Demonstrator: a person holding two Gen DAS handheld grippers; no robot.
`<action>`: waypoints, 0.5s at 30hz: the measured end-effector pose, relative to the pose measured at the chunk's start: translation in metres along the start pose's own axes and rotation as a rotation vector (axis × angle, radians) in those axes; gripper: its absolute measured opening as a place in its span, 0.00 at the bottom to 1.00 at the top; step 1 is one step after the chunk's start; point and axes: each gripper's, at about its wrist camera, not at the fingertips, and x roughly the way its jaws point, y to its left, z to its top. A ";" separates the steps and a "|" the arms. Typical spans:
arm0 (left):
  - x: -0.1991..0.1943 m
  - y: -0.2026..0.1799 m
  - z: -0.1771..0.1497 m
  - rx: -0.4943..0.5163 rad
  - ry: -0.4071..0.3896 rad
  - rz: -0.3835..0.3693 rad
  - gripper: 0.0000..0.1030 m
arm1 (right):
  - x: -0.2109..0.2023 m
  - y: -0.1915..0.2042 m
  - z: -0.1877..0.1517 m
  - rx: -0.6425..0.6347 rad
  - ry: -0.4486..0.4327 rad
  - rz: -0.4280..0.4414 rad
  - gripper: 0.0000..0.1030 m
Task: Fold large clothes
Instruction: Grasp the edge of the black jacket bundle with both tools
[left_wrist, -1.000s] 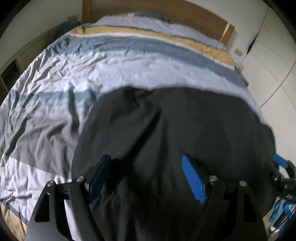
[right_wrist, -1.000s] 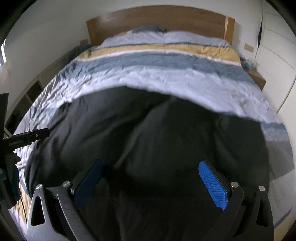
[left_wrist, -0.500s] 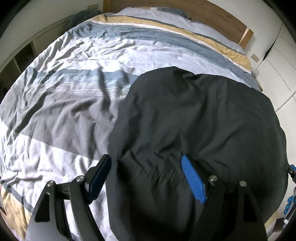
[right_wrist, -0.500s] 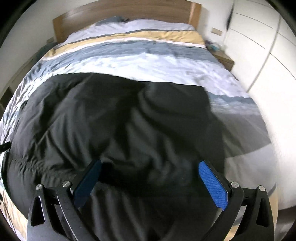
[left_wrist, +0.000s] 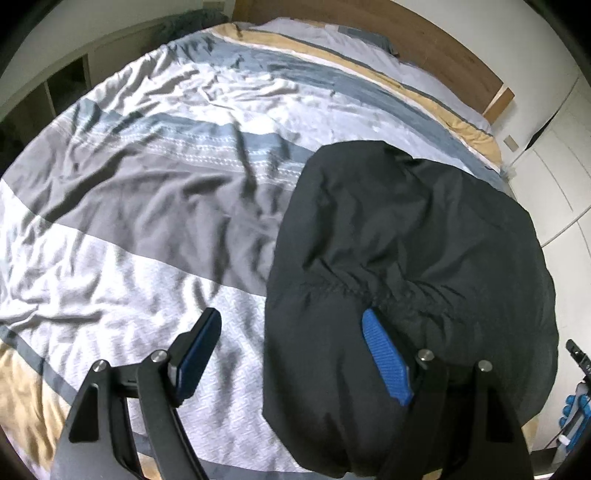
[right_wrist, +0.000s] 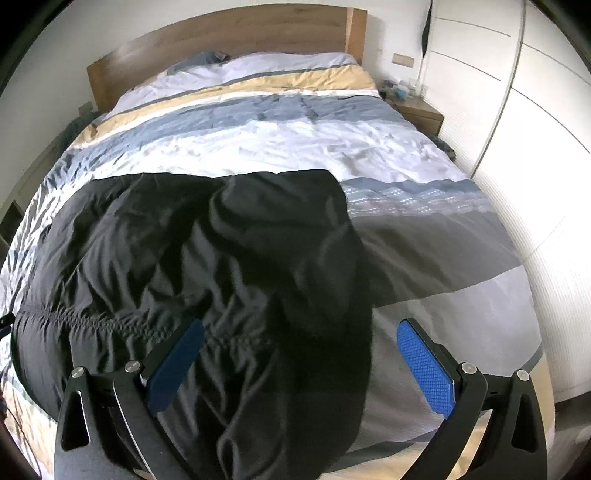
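Observation:
A large black garment (left_wrist: 406, 266) with a gathered elastic seam lies spread on the striped bed (left_wrist: 147, 221), near the foot edge. In the left wrist view it fills the right half; in the right wrist view the garment (right_wrist: 184, 258) fills the left and middle. My left gripper (left_wrist: 291, 354) is open and straddles the garment's left edge, its right finger over the black cloth. My right gripper (right_wrist: 299, 362) is open and straddles the garment's right edge. Neither holds anything.
The wooden headboard (right_wrist: 229, 40) is at the far end. A bedside table (right_wrist: 417, 110) and white wardrobe doors (right_wrist: 517, 129) stand on the right. Low shelves (left_wrist: 70, 81) line the left wall. The bed (right_wrist: 295, 147) beyond the garment is bare duvet.
The garment has dropped and settled flat on the bed. My left gripper has shifted left and my right gripper right, so each now sits at a side edge of the cloth.

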 end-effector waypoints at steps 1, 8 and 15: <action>-0.002 -0.002 -0.001 0.011 -0.010 0.014 0.76 | 0.000 -0.003 0.000 0.001 0.004 0.009 0.99; -0.007 -0.012 -0.003 0.081 -0.063 0.071 0.76 | 0.012 -0.018 -0.011 0.018 0.049 0.053 0.99; -0.002 -0.015 0.002 0.107 -0.069 0.071 0.76 | 0.031 -0.022 -0.016 0.047 0.109 0.148 0.99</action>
